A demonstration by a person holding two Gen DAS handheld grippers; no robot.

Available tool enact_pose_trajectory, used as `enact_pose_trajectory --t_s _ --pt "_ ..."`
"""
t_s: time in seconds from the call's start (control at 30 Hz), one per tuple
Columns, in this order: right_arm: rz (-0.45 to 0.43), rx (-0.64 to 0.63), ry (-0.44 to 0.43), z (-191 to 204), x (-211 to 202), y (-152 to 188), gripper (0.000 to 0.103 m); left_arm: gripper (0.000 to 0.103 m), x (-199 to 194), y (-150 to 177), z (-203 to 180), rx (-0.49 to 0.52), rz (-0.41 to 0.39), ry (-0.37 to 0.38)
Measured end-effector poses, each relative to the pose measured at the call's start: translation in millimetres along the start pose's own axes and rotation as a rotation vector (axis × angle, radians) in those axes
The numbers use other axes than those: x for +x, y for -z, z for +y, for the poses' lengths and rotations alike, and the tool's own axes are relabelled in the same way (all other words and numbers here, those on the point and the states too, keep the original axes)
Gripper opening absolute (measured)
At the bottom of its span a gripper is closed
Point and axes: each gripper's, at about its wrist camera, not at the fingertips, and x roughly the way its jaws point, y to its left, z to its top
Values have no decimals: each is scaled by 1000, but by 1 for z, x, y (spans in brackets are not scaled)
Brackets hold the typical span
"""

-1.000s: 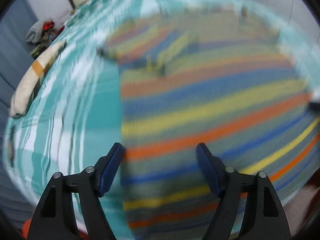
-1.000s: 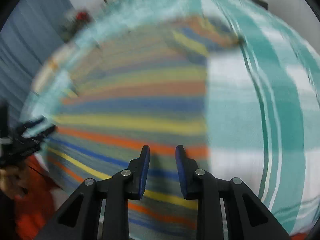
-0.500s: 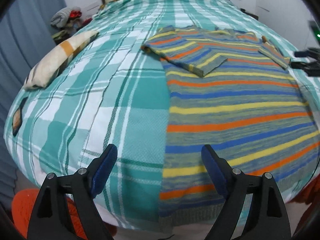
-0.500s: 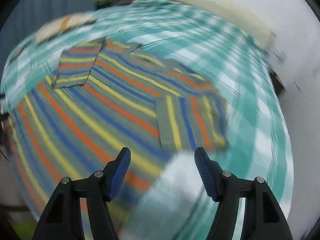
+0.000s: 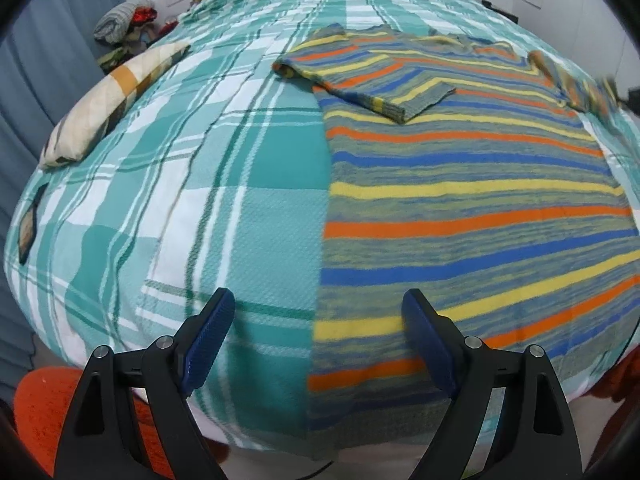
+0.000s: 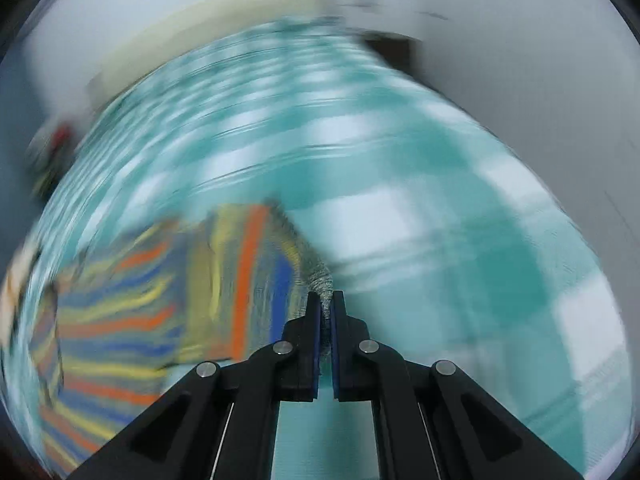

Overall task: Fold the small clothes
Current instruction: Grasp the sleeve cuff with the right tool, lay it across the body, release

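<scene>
Loosely knit striped sweater (image 5: pixel 460 184), R gripper (image 6: pixel 326 300) pinching.

I'm seeing the striped shirt (image 5: pixel 472 208) lying flat on the bed, one sleeve (image 5: pixel 384 92) folded inward.

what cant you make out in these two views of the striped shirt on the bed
- Right wrist view: motion blur smears the striped shirt and bed; how much sleeve the right hand-held gripper pinches is unclear.
- Left wrist view: the shirt's right sleeve is blurred near the frame edge; its bottom hem drops over the bed edge, behind the open left hand-held gripper.
</scene>
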Motion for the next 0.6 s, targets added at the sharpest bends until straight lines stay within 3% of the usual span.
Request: enact_pose_trajectory --t_s 0.13,0.5,0.6 --pt "68 128 20 -54 11 1 4 87 0 -1 -10 21 3 6" --pt "140 145 102 -70 34 25 3 87 3 4 -20 59 16 -13" --pt "149 194 -18 -78 29 23 8 87 3 4 -18 53 14 -5"
